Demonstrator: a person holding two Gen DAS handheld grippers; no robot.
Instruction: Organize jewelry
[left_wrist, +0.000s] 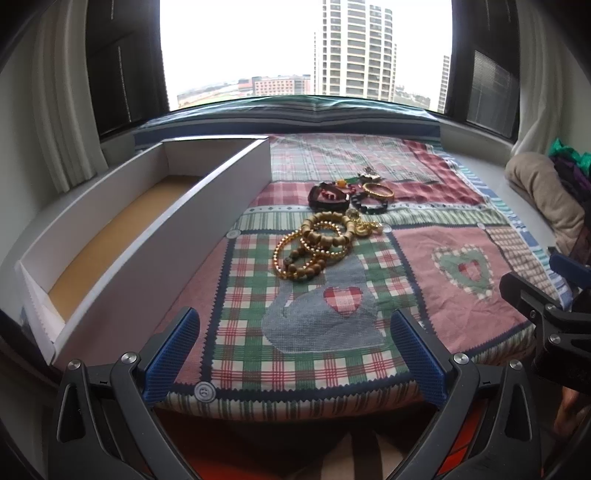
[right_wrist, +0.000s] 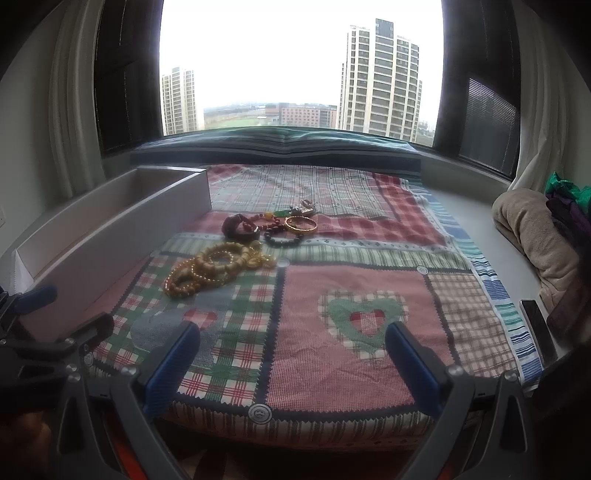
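Note:
A pile of gold and wooden bead bracelets (left_wrist: 316, 243) lies on the patchwork cloth (left_wrist: 461, 306); it also shows in the right wrist view (right_wrist: 210, 269). Behind it lie a dark red bangle (left_wrist: 328, 197), a gold bangle (left_wrist: 377, 191), a black bead bracelet (left_wrist: 367, 206) and small pendants (left_wrist: 369, 175). A long white box (left_wrist: 155, 236) with a brown floor stands open on the left. My left gripper (left_wrist: 293, 354) is open and empty at the cloth's near edge. My right gripper (right_wrist: 291, 363) is open and empty, to the right of the left one.
A window with dark frames lies beyond the cloth (right_wrist: 362, 295). A beige folded blanket (right_wrist: 532, 240) and green and purple fabric (right_wrist: 565, 199) sit at the right. A phone (right_wrist: 537, 328) lies by the cloth's right edge. White curtains hang at both sides.

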